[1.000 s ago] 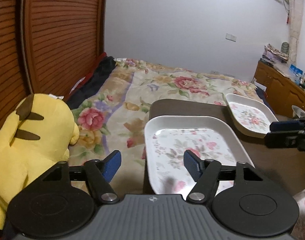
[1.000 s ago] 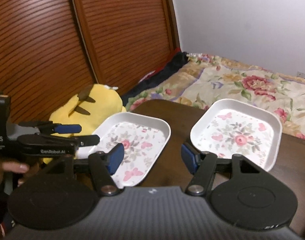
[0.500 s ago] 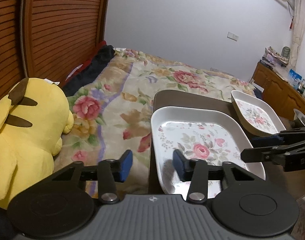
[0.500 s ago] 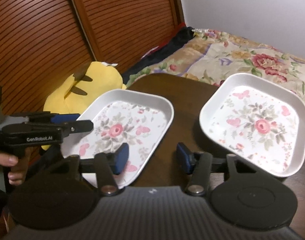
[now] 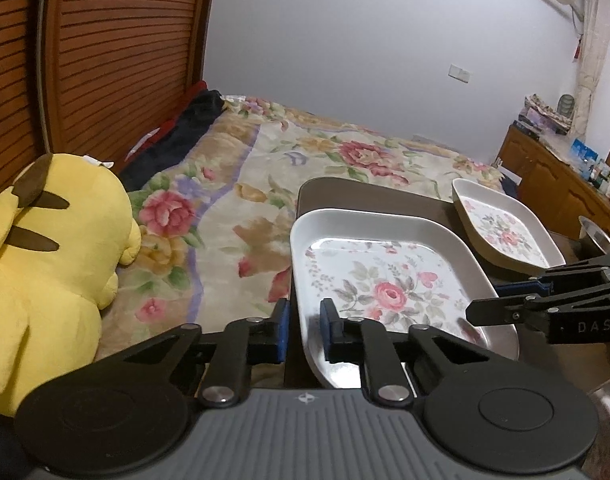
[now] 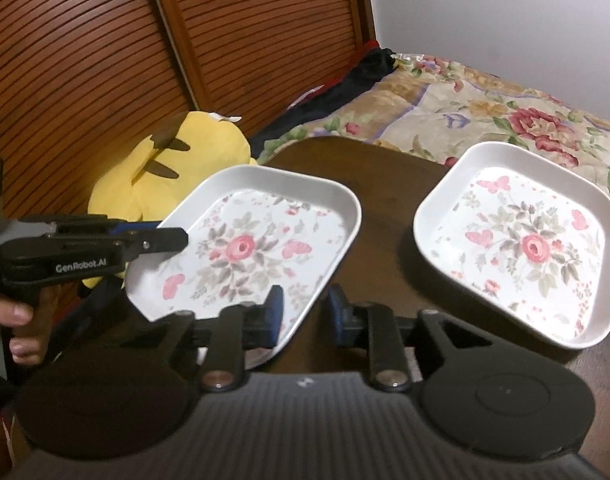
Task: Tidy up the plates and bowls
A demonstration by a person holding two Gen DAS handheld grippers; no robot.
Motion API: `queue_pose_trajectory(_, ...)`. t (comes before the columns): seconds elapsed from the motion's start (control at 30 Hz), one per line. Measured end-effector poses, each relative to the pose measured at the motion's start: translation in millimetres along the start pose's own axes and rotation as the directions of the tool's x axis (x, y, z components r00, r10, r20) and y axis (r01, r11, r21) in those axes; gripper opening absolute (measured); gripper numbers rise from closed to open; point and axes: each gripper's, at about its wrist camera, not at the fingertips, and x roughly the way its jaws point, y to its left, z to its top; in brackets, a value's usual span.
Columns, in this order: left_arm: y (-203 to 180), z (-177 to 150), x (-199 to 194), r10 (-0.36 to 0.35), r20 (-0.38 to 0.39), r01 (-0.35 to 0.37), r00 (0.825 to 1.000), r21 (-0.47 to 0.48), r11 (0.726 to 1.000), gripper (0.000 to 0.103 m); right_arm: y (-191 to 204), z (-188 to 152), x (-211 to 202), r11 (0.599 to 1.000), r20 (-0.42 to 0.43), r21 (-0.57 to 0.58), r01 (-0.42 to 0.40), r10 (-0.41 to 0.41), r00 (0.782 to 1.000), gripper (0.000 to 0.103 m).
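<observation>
left wrist view: the left gripper (image 5: 303, 330) straddles the near left rim of the near plate (image 5: 385, 280), one blue pad outside the rim and one inside, the jaws drawn close around the edge; whether the pads actually press the rim i cannot tell. the plate is white, rectangular, printed with roses, and sits on the dark table (image 5: 369, 198) straight ahead of the tool. a second floral plate (image 5: 505, 232) lies farther ahead to the right, apart from the first. the right gripper (image 5: 505, 304) reaches in from the right over the near plate's right edge. left of the tool, a yellow plush toy (image 5: 45, 264) rests on the floral bedspread (image 5: 305, 160)

right wrist view: the right gripper (image 6: 303, 312) brackets the near right rim of the same plate (image 6: 249, 248), jaws narrowed around it, contact unclear. the other plate (image 6: 525, 248) sits ahead to the right, well apart. at the left, the left gripper (image 6: 157, 240), held by a hand (image 6: 25, 320), meets the plate's far left rim
</observation>
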Motion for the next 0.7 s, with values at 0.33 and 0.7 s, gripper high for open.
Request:
queue_pose_trajectory(0.33,-4,0,-19,-0.014,0.015,0.014,1.0,0.011,1.0,0.011,7,-3,-12,1.0,0.001,0.012,0.01,-0.01,1.0,0.021)
queue_pose_trajectory(0.7,-25,0,-50,-0.055,0.07,0.052,0.996,0.051,0.997,0.011,13,-13,-50,0.998,0.053,0.015,0.055,-0.056,0.997,0.02)
